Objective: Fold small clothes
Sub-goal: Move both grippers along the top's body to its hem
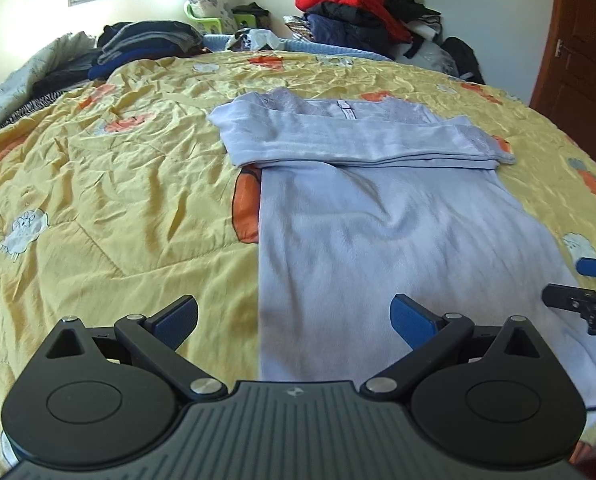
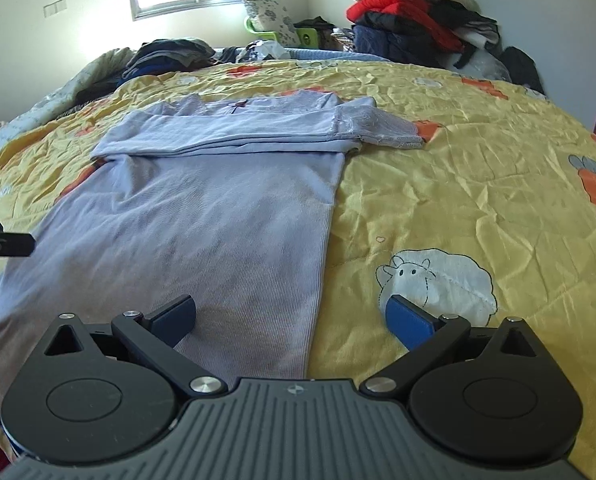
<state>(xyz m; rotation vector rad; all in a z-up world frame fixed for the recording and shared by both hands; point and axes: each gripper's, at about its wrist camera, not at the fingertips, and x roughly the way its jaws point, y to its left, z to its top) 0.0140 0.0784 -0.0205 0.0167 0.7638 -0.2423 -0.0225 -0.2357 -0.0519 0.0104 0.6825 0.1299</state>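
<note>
- Left gripper (image 1: 294,318): fingers spread wide, nothing held, hovering over the left bottom edge of the shirt (image 1: 378,220); shirt's left side edge runs up toward 12 o'clock between the fingers.
- Right gripper (image 2: 290,316): also spread, empty, straddling the shirt's right side edge; left pad over cloth, right pad over the quilt (image 2: 478,200).
- Shirt: pale lavender, flat on the yellow cartoon quilt, sleeves already folded across the chest at 12 o'clock, hem nearest the grippers at 6.
- Likely step: grab both hem corners, fold bottom up toward the collar.
- To do well: pinch only shirt layers, not quilt; grip both corners level; lift together and lay the hem at the sleeve band so the edges stay square.
- Clothes pile (image 1: 362,8) at 1 o'clock, well apart.
</note>
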